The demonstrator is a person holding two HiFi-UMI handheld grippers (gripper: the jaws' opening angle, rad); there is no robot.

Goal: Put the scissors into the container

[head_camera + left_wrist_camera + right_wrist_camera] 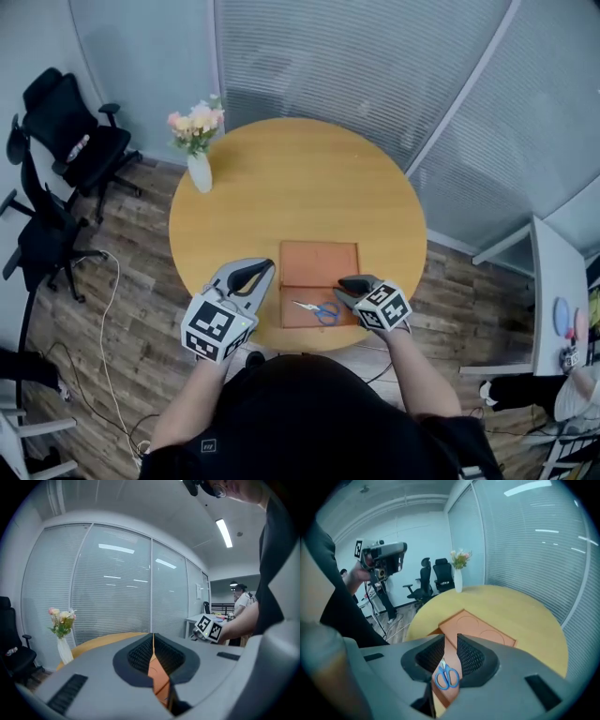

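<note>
Round counter (309, 178), open across its upper middle and right side. A flower vase (200, 173) stands at its upper-left edge. A low orange container (319, 262) occupies the lower middle.

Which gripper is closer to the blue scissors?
Right. The right gripper hovers just right of the scissors; the left gripper sits farther off, beyond the left edge of the orange tray.

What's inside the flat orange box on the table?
Blue-handled scissors lie in the flat orange box's near section; the far section looks empty. The right hand-held gripper covers the near right corner, so that bit cannot be seen.
</note>
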